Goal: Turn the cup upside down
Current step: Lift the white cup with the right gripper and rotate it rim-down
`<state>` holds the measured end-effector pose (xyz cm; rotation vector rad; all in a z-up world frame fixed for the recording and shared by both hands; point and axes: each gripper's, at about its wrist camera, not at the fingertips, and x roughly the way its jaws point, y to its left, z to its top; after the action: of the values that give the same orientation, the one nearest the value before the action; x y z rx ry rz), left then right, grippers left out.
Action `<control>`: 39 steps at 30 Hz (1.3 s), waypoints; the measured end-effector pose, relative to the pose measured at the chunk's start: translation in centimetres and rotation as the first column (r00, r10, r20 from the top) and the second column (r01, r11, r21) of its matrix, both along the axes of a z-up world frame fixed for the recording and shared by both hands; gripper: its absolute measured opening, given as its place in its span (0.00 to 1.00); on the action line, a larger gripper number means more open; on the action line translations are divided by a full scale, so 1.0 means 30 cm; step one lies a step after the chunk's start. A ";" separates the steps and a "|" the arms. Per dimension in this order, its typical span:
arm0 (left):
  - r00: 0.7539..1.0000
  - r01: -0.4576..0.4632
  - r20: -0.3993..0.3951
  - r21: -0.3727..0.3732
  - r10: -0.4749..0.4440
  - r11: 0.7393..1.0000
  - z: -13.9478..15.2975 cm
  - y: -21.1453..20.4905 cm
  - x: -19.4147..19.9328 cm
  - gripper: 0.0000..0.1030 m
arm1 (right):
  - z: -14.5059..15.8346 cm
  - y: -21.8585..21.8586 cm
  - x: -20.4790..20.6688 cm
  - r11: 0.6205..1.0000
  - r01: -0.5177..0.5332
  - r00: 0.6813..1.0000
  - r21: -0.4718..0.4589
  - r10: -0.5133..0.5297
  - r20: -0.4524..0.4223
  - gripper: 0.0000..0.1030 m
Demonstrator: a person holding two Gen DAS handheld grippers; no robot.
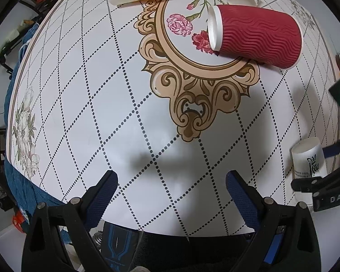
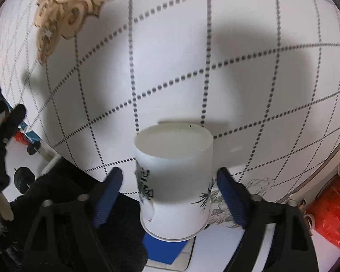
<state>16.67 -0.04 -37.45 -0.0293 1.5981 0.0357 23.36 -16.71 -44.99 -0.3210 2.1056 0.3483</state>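
Cup (image 2: 174, 181): white paper, between your right gripper's (image 2: 170, 192) fingers near the table (image 2: 260, 79) edge, base toward the camera.
Right gripper: spread, pads beside the wall; contact unclear.
Left gripper (image 1: 171, 192): open, empty.
Handling: likely light, crushable; grip mid-wall gently.

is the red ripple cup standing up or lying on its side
On its side: the red ripple cup lies on the table, white rim facing left.

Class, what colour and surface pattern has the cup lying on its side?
Dark red with wavy ridges and a white rim: the cup, clearest in the left wrist view.
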 end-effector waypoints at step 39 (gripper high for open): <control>0.999 0.033 -0.012 0.021 -0.032 0.999 -0.003 -0.091 0.092 0.99 | 0.416 -0.206 -0.094 0.913 0.266 0.522 0.310 -0.407 0.750 0.60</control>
<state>19.43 -2.78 -37.54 0.0132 1.6095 0.0274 20.54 -22.88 -32.52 0.0549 1.1639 0.0861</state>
